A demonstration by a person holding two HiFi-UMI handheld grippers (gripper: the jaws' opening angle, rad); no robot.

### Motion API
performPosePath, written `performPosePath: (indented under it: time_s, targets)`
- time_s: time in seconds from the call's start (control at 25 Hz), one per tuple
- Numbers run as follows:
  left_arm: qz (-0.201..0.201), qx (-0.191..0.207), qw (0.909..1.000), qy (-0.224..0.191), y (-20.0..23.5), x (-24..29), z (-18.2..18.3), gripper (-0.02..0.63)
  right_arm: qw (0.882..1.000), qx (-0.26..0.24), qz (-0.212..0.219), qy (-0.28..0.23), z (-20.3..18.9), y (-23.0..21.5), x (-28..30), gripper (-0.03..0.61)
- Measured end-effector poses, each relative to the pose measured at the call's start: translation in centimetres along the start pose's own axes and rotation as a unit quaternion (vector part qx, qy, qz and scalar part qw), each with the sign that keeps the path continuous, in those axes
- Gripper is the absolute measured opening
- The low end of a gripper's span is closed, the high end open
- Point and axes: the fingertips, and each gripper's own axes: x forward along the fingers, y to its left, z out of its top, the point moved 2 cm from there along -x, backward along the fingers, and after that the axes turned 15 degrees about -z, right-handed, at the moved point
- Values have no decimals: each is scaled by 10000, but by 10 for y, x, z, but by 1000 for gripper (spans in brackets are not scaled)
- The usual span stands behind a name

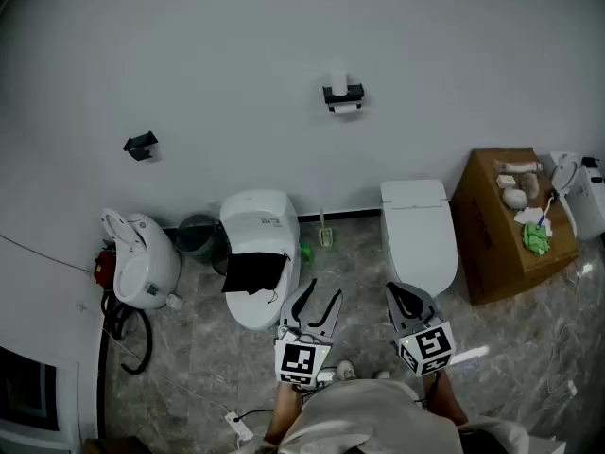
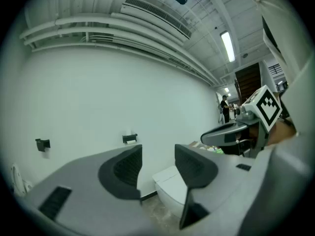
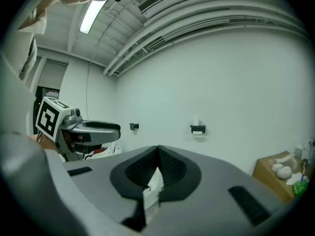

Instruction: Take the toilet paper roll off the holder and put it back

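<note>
Toilet paper roll [image 1: 346,108] is sitting on its black holder [image 1: 342,94] up on the wall, well apart from both grippers. Left gripper [image 1: 320,296] is released, jaws apart with nothing between them. Right gripper [image 1: 409,298] is clenched tip to tip on nothing, and both hang low near the 2 toilets [image 1: 416,220].

The left gripper [image 1: 319,298] and the right gripper [image 1: 403,297] have smooth grey bodies with black ribbed pads [image 2: 129,167]. Each carries a white cube [image 1: 301,359] printed with black square markers. The person wears a pale grey top [image 1: 369,419].
</note>
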Motion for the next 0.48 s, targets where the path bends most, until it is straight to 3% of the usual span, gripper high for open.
performPosePath:
  time_s: [0.48]
  targets:
    - [-225, 32, 9997, -44, 40, 13, -6, 212, 9998, 111, -148, 39, 2, 15, 41, -3]
